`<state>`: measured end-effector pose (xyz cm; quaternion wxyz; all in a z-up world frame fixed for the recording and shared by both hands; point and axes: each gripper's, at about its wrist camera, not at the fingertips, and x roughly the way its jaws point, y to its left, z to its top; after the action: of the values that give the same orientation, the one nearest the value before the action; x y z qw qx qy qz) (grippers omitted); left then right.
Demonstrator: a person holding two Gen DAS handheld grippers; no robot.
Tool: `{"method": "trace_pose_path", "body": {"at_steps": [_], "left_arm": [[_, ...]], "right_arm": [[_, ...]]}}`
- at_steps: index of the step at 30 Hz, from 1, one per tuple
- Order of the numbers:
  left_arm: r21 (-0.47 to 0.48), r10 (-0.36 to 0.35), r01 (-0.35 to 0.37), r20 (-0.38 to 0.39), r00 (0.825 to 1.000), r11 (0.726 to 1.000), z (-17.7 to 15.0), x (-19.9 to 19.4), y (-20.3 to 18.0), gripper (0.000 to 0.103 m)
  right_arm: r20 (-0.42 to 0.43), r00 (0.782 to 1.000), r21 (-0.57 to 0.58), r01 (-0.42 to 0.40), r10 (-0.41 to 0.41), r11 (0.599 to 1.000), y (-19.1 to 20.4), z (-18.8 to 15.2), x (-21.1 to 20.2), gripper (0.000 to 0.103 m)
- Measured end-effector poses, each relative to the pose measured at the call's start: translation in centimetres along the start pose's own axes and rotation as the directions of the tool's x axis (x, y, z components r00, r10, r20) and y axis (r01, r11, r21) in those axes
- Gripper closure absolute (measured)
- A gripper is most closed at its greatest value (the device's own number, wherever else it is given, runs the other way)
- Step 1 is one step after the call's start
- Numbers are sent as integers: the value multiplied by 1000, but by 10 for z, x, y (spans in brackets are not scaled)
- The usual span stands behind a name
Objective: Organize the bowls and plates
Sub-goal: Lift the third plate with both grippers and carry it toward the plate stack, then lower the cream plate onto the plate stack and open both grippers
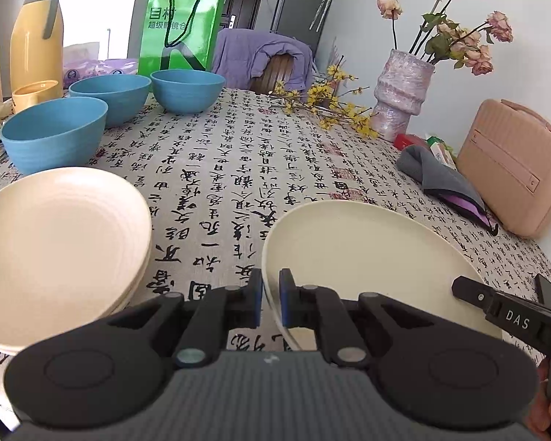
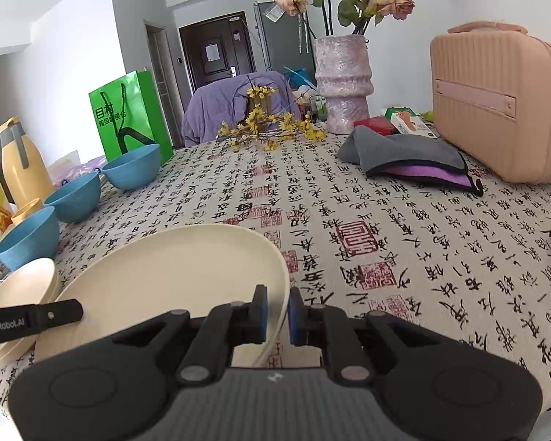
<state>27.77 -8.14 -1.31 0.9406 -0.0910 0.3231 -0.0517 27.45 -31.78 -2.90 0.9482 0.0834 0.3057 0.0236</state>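
Item 1, toward the table's left edge: three blue bowls in a loose row, standing singly and not nested.

Item 2, nearer on the left side: stack of cream plates, ridged faces up, resting on the cloth. This appears to be the destination.

Item 3, near the front edge, centre: single cream plate, just right of the stack and apart from it. It sits tilted, with its left rim raised.

Item 4: left gripper, fingers narrowed on the plate's left rim, blue pads on either side of the rim and seemingly pinching it.

Item 5: right gripper, fingers straddling the plate's right rim. A thin gap shows at the right pad, so whether the grip is firm cannot be told.

Handling note, as judgement: with the rim held at both sides, lift evenly and keep the plate level. Carry it left over the stack, centre it rim on rim, lower gently, and open both grippers only once it is seated. The plate looks smooth and could slip from a shallow rim bite.
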Motion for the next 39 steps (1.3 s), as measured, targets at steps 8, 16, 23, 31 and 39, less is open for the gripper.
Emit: {"method": "trace_pose_path", "body": {"at_steps": [8,16,23,31,39], "left_arm": [[-27,19,-19,28,999,999,-2,-21,20,94],[-82,126,-119,81,989,989,12,-52,91,93],[-134,204,-194,62,977,972,19,-58,161,93],[-131,208,-202,33,978,971,23,-53,209,92],[-77,201,-198,26,979,977,21,-47,221,90]], "right_arm": [[26,999,-32,-19,19,999,18,3,-13,92],[22,988,-100,-150,152,984,91,9,1,92],[-13,972,-164,-231,233,959,167,6,32,92],[-42,966,-205,-260,257,944,220,-3,57,92],[-55,973,-243,-231,224,942,242,-11,70,90]]}}
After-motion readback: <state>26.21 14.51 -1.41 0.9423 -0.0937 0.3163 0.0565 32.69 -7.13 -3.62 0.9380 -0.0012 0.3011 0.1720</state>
